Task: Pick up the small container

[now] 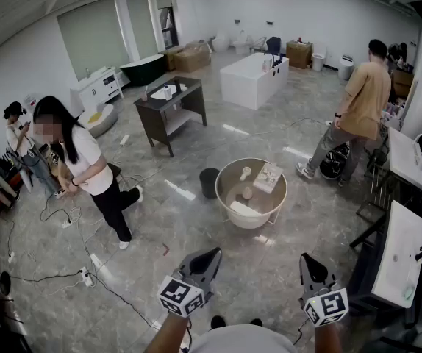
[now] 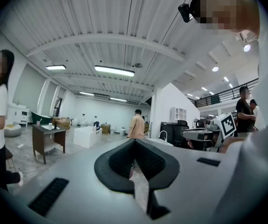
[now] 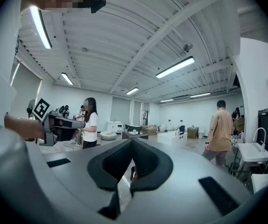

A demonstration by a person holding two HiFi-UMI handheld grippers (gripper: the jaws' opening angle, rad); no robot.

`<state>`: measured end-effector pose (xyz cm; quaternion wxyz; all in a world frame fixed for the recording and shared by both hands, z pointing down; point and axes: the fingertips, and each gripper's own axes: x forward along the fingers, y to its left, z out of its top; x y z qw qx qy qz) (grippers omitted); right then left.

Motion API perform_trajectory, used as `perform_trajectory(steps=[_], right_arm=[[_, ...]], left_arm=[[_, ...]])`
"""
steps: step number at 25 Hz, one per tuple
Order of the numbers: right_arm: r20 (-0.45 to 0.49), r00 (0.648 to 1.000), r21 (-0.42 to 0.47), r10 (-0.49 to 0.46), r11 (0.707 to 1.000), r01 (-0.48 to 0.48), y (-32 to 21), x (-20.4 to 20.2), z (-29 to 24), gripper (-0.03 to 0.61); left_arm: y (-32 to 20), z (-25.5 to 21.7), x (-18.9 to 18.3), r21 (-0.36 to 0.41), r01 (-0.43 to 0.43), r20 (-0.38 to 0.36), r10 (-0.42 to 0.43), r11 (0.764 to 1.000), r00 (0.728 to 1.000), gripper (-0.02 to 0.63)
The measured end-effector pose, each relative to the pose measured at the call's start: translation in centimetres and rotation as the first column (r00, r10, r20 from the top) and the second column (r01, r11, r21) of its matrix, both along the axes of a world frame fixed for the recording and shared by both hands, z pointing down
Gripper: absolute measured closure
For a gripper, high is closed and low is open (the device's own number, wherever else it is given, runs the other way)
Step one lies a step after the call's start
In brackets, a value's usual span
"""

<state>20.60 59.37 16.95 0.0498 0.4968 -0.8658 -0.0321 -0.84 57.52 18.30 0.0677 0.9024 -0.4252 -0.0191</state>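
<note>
A round beige tub (image 1: 217,187) stands on the floor ahead of me. Inside it are a small white container (image 1: 245,173), another small round piece (image 1: 247,193), a printed box (image 1: 267,176) and a long white item (image 1: 244,209). My left gripper (image 1: 212,254) and right gripper (image 1: 305,258) are held low at the bottom of the head view, well short of the tub. Both point level and hold nothing. The jaws are shut in the left gripper view (image 2: 135,141) and in the right gripper view (image 3: 131,140).
A black bucket (image 1: 209,182) sits left of the tub. Farther off stand a dark table (image 1: 170,109) and a white block (image 1: 254,79). A person in white (image 1: 86,168) stands left, one in tan (image 1: 362,101) right. White sinks (image 1: 406,252) line the right; cables (image 1: 86,271) cross the floor.
</note>
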Motion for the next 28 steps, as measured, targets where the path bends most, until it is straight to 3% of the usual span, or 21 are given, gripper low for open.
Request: perform_trajectory(steps=[22, 28], right_arm=[[0.041, 0.999, -0.004, 0.017, 1.0, -0.017, -0.3, -0.8, -0.5, 0.563], [0.053, 0.999, -0.001, -0.001, 1.0, 0.001, 0.1, -1.5, -0.6, 0.47]], left_arm=[[0.0, -0.2, -0.8, 0.005, -0.018, -0.003, 0.018, 1.0, 1.0, 0.598], [0.0, 0.0, -1.0, -0.002, -0.025, -0.001, 0.025, 1.0, 1.0, 0.555]])
